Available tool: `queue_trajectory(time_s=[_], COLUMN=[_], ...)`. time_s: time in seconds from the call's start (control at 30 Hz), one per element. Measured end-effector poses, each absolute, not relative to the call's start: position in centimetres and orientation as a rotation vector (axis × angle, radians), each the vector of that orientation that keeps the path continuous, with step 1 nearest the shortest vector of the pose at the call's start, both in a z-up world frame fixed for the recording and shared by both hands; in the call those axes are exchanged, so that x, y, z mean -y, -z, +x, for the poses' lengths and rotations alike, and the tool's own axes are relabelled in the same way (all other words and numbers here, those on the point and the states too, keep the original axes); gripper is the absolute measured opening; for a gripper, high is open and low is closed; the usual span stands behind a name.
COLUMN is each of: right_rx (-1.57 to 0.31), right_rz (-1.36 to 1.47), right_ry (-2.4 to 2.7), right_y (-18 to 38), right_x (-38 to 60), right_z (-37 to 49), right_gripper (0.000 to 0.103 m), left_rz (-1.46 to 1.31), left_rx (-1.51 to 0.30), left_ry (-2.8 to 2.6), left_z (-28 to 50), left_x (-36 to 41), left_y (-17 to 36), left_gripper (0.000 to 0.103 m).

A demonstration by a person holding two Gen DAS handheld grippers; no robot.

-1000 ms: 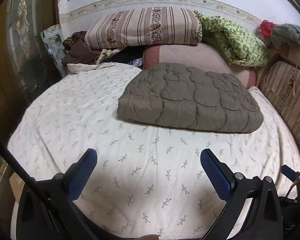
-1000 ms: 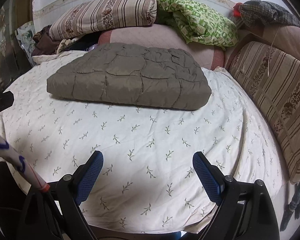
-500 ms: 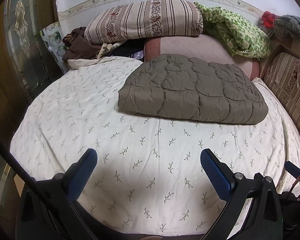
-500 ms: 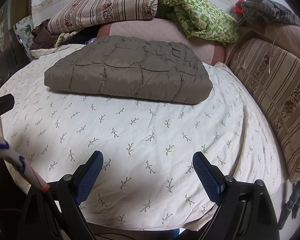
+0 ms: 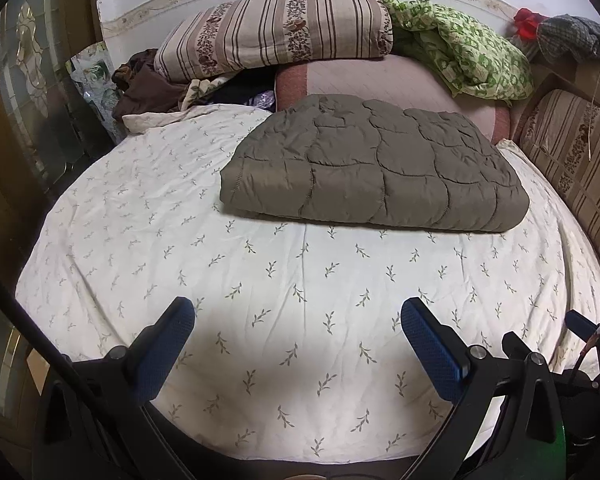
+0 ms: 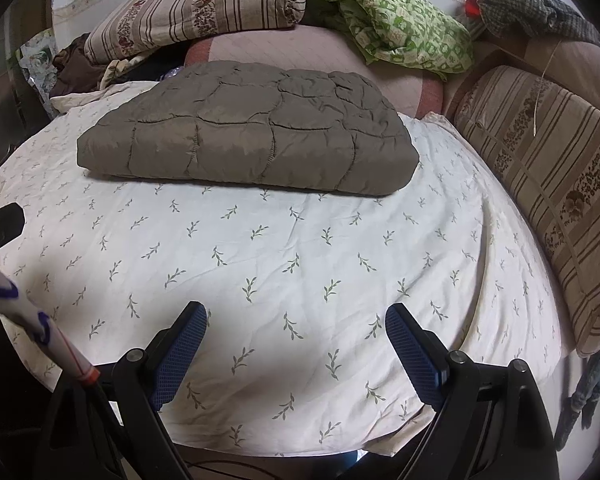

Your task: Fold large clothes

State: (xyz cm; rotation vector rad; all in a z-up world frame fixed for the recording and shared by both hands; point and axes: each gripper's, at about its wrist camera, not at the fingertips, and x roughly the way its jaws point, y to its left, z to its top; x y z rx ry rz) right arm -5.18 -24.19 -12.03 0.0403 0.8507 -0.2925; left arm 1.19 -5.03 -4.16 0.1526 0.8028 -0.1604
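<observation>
A grey-brown quilted padded garment [image 5: 376, 168] lies folded into a thick rectangle on the far half of the bed; it also shows in the right wrist view [image 6: 248, 140]. My left gripper [image 5: 296, 320] is open and empty, hovering over the near edge of the bed, well short of the garment. My right gripper [image 6: 296, 324] is open and empty too, over the near edge. Both sets of blue pads [image 5: 428, 344] hold nothing.
The bed has a cream sheet with a leaf print [image 5: 260, 280]. A striped pillow [image 5: 276, 32], a green patterned blanket [image 5: 468, 52] and dark clothes [image 5: 144, 88] are piled at the head. A striped cushion [image 6: 548, 184] lines the right side. A door [image 5: 24, 92] stands at left.
Both grippers have drawn back from the bed and risen a little, so the folded garment looks farther away. Both stay open. The garment has not moved.
</observation>
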Motion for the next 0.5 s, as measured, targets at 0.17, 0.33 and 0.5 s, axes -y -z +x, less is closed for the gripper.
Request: queue_trajectory(time_s=[0.17,0.33,0.5], right_rx=[-0.844,-0.853,-0.863], right_rz=[0.039,0.037,0.031], right_ry=[0.308,0.315,0.302], right_y=[11.74,11.95,12.05], right_x=[24.36,24.38,24.13], right_z=[-5.29,-5.16,-5.03], right_gripper=[0.094,0.094,0.094], left_rz=[0.15,0.149,0.152], left_rx=[-0.806,-0.824,-0.839], left_ry=[0.163,0.168,0.166], left_z=[1.11,1.2,1.26], left_x=[5.12,5.01,4.94], left_y=[4.19,4.29,4.58], left_gripper=[0.103,0.103,0.103])
